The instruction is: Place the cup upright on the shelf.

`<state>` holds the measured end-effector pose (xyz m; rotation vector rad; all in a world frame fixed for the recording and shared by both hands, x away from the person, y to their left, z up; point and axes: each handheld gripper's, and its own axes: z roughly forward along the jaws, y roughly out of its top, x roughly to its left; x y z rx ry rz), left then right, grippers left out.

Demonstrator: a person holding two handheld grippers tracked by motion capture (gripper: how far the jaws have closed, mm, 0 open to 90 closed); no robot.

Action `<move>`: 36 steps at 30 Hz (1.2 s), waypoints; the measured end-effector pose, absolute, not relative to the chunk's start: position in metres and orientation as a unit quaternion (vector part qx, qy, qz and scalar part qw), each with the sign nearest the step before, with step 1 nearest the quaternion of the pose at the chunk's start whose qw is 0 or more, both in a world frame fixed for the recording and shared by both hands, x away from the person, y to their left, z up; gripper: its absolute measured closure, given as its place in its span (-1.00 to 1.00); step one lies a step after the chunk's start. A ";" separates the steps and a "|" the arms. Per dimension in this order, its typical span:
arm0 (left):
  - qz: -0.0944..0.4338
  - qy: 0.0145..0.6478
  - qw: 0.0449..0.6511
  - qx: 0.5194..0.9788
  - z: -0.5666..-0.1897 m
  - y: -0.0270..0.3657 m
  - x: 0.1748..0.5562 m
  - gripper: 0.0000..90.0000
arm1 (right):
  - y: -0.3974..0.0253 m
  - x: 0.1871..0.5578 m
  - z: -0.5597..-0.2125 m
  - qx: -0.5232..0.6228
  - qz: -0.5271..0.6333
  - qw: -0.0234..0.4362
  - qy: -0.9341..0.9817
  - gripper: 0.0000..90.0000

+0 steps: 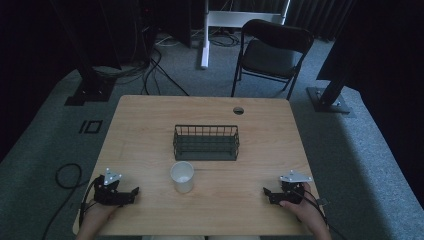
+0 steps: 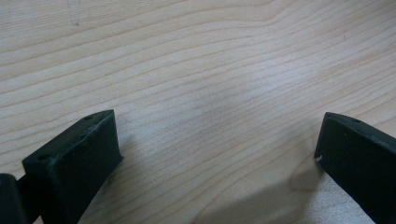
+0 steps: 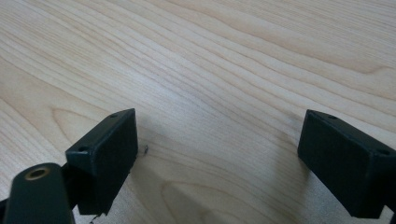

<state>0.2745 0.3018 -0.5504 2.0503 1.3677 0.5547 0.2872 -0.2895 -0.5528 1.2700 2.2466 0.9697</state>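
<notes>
Right now your left gripper (image 1: 131,191) rests on the table (image 1: 150,120) at its near left corner, jaws spread wide with nothing but bare wood grain between them, as the left gripper view (image 2: 217,154) confirms. Your right gripper (image 1: 267,192) sits at the near right corner, also on the wood, its jaws equally wide apart and holding nothing; the right gripper view (image 3: 217,154) shows plain tabletop in the gap. Both point inward, toward each other. Between your two grippers, slightly ahead of them, stands a white paper cup (image 1: 182,176), upright and open-mouthed, well apart from either one. Just beyond the cup sits a dark wire basket (image 1: 206,142), near the cup without touching it.
</notes>
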 end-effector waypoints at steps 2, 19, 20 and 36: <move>0.209 0.516 0.303 0.774 -0.550 0.302 0.275 -1.00 | -0.289 0.287 -0.553 0.452 0.345 0.192 0.800 -0.74; 0.209 0.516 0.303 0.773 -0.551 0.302 0.275 -1.00 | -0.289 0.286 -0.553 0.457 0.344 0.194 0.797 -0.74; 0.209 0.516 0.303 0.774 -0.551 0.302 0.275 -1.00 | -0.288 0.287 -0.553 0.459 0.344 0.193 0.796 -0.74; 0.209 0.516 0.303 0.774 -0.551 0.302 0.275 -1.00 | -0.286 0.290 -0.551 0.456 0.347 0.203 0.794 -0.74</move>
